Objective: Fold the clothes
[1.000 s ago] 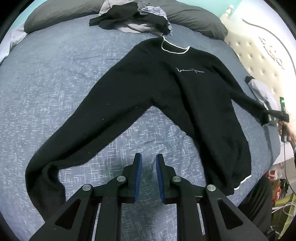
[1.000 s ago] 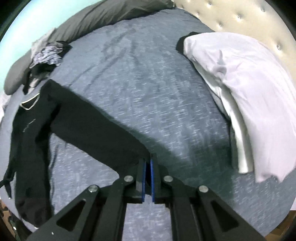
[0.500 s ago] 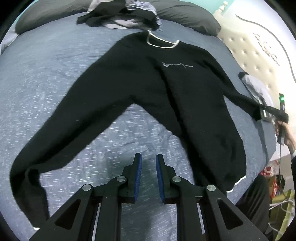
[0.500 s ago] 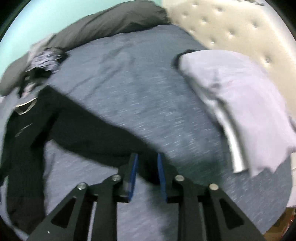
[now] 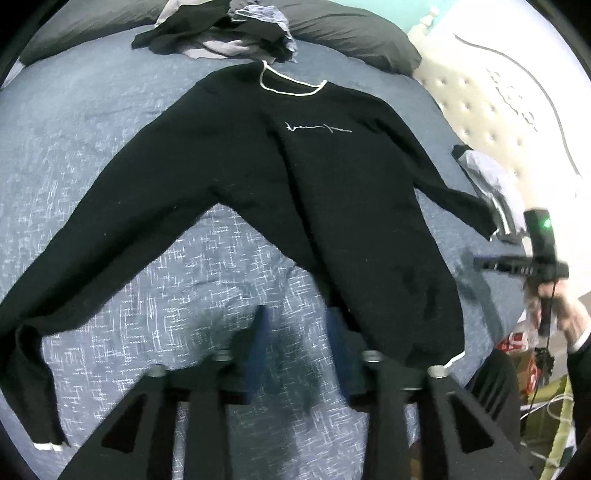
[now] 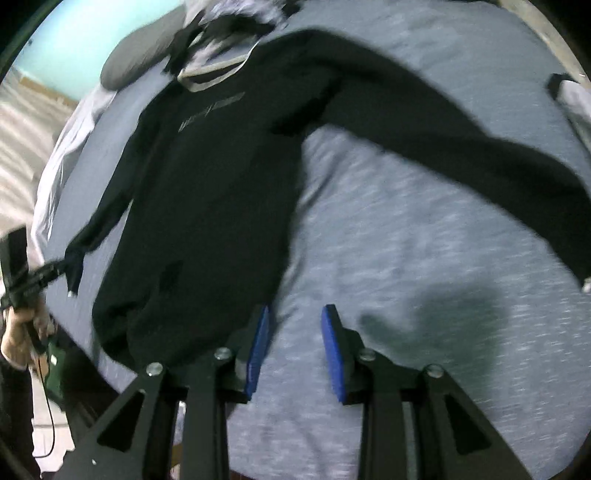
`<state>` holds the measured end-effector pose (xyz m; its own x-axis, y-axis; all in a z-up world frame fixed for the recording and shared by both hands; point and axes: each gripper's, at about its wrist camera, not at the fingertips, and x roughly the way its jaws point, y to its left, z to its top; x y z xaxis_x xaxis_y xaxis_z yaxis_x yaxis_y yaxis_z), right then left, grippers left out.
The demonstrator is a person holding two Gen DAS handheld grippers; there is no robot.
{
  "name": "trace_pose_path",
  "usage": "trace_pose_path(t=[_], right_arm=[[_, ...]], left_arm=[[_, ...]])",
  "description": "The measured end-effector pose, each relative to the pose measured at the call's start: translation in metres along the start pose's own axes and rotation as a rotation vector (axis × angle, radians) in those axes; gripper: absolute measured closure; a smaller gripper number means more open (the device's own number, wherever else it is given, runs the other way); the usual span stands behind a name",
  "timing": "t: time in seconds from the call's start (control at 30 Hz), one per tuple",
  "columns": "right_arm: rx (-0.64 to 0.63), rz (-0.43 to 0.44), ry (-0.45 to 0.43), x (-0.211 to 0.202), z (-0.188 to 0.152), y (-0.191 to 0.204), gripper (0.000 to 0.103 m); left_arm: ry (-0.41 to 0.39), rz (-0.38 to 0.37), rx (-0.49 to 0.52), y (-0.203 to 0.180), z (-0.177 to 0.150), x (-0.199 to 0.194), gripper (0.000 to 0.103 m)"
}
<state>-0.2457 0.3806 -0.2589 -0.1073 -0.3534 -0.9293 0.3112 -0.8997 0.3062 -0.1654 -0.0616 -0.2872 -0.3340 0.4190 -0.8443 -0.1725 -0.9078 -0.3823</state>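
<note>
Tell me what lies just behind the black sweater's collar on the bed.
Behind the black sweater a heap of dark and pale clothes touches its collar; dark grey pillows lie beyond. Whatever the heap covers stays hidden.

Script mark on black sweater defies reading

A thin white handwritten-style line crosses the chest of the black sweater (image 5: 280,177), upper centre of the left wrist view; its letters cannot be made out. In the right wrist view, motion blur smears it.

Right gripper (image 6: 295,347) fingers (image 6: 258,347) apart — black sweater (image 6: 207,192) spread on bed (image 6: 406,258).
</note>
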Motion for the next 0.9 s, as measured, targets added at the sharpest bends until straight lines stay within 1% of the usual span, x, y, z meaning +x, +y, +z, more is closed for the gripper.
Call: trace_pose_path(t=[0.1,0.17,0.23,0.27,0.5,0.6,0.63,0.7,0.73,0.83,0.9], right_arm=[[-0.011,0.019,0.048,0.017,-0.009,0.017,0.073],[-0.016,0.025,0.062,0.024,-0.012,0.022,0.071],[-0.004,0.047,0.079,0.03,-0.014,0.026,0.062],[0.002,0.057,0.087,0.034,-0.016,0.027,0.055],[0.04,0.087,0.119,0.054,-0.022,0.028,0.055],[0.053,0.116,0.114,0.058,-0.023,0.027,0.055],[0.048,0.119,0.111,0.059,-0.023,0.028,0.056],[0.04,0.13,0.103,0.059,-0.024,0.03,0.069],[0.038,0.136,0.095,0.058,-0.023,0.03,0.078],[0.033,0.15,0.077,0.054,-0.023,0.03,0.087],[0.033,0.155,0.07,0.053,-0.023,0.03,0.088]], left_arm=[[-0.001,-0.002,-0.006,0.002,-0.001,0.001,0.059],[-0.004,-0.001,-0.012,0.003,-0.002,0.002,0.059],[-0.001,0.002,-0.008,0.002,-0.003,0.003,0.059],[0.001,0.004,-0.004,0.002,-0.003,0.004,0.059],[0.011,-0.002,-0.004,-0.001,-0.005,0.013,0.059],[0.014,0.005,-0.004,-0.001,-0.005,0.016,0.059],[0.012,0.006,-0.006,-0.001,-0.005,0.017,0.059],[0.005,0.005,-0.018,-0.001,-0.005,0.019,0.059],[0.004,0.008,-0.023,-0.001,-0.004,0.02,0.059],[0.01,0.025,-0.027,-0.001,-0.003,0.026,0.059],[0.017,0.027,-0.029,-0.002,-0.004,0.032,0.059]])
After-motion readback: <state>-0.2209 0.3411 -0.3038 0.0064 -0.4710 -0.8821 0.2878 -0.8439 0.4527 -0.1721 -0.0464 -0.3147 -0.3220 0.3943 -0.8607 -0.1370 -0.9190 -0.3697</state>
